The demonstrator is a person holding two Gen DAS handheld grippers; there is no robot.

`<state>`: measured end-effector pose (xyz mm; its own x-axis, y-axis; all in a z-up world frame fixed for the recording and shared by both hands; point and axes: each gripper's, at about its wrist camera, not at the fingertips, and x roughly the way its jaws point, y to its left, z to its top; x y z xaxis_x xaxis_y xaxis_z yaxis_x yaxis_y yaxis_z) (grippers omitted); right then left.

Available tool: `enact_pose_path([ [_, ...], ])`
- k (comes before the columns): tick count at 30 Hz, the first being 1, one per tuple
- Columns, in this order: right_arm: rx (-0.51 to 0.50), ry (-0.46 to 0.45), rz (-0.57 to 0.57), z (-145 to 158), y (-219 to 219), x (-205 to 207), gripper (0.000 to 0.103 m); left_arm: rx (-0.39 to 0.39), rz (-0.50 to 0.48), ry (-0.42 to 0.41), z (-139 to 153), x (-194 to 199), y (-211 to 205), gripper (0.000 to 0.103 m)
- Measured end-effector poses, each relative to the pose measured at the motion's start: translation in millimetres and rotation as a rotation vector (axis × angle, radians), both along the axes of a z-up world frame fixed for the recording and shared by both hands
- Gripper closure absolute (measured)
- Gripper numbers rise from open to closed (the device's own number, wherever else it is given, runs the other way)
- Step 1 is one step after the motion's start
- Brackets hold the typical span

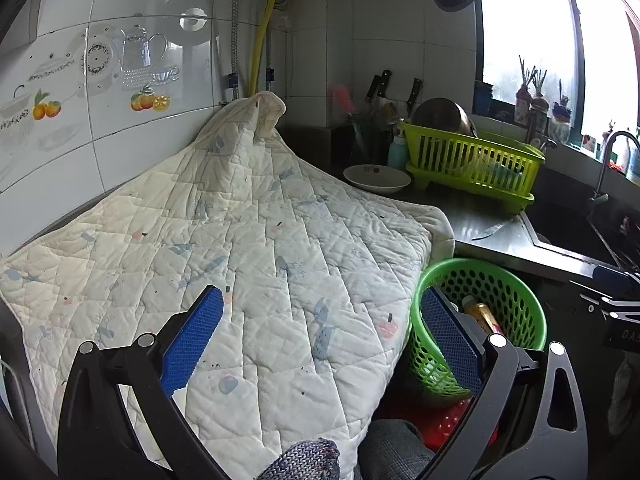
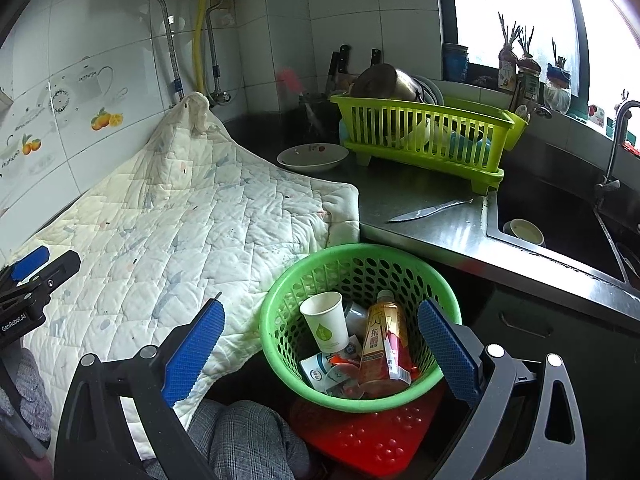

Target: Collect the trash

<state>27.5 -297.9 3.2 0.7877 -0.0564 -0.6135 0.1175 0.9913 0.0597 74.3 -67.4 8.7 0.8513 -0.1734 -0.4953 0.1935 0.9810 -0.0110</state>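
Collected trash sits inside the round green perforated plastic basket [image 2: 360, 320], which rests on a red dimpled plastic surface [image 2: 360, 436] below the front edge of the steel desk [image 2: 432, 224]. Visible contents: a white paper cup [image 2: 326, 322] lying tilted, an orange-labelled plastic drink bottle [image 2: 382, 344] leaning neck-up toward the far rim, and small cartons beneath.

The right gripper [image 2: 320, 344] hangs directly over the basket mouth, fingers spread wide and holding nothing; its right finger overlaps the basket's right rim, its left finger lies over the white quilted cloth [image 2: 180, 232] covering the desk.

The left gripper [image 1: 324, 340] is over the cloth, fingers also wide and empty; the basket lies to its right.

No loose trash is visible on the cloth or bare desk; a bare knife [image 2: 430, 210] lies near the sink edge.

Judgement: the right gripper is nearer the basket. Any next pickup is not identifiable here.
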Motion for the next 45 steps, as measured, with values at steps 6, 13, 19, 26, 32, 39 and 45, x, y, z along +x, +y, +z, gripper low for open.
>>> enact_pose_path([
  [6, 0.003, -0.004, -0.004, 1.5, -1.4, -0.6, 0.009, 0.012, -0.004, -0.004, 2.2, -1.4, -3.3, 0.005],
  [13, 0.005, -0.004, -0.003, 1.7, -2.5, -1.3, 0.009, 0.025, -0.004, -0.009, 2.5, -2.2, -6.6, 0.005],
  [19, 0.007, -0.006, -0.002, 1.9, -2.0, -1.9, 0.009, 0.029, -0.003, -0.008, 2.0, -2.5, -7.1, 0.005],
  [26, 0.010, -0.004, 0.000, 1.5, -2.0, -1.6, 0.009, 0.029, -0.004, -0.008, 1.8, -2.7, -6.8, 0.005],
  [32, 0.006, -0.005, 0.000, 0.8, -1.3, -1.0, 0.009, 0.029, -0.006, -0.009, 1.4, -3.0, -7.1, 0.005],
  [39, 0.007, -0.005, 0.003, 0.3, -0.6, 0.0, 0.009, 0.031, -0.011, -0.008, 0.9, -3.5, -7.1, 0.005],
  [45, 0.008, -0.002, 0.002, -1.3, -1.2, 0.7, 0.009, 0.030, -0.012, -0.007, 0.3, -3.7, -7.4, 0.005],
])
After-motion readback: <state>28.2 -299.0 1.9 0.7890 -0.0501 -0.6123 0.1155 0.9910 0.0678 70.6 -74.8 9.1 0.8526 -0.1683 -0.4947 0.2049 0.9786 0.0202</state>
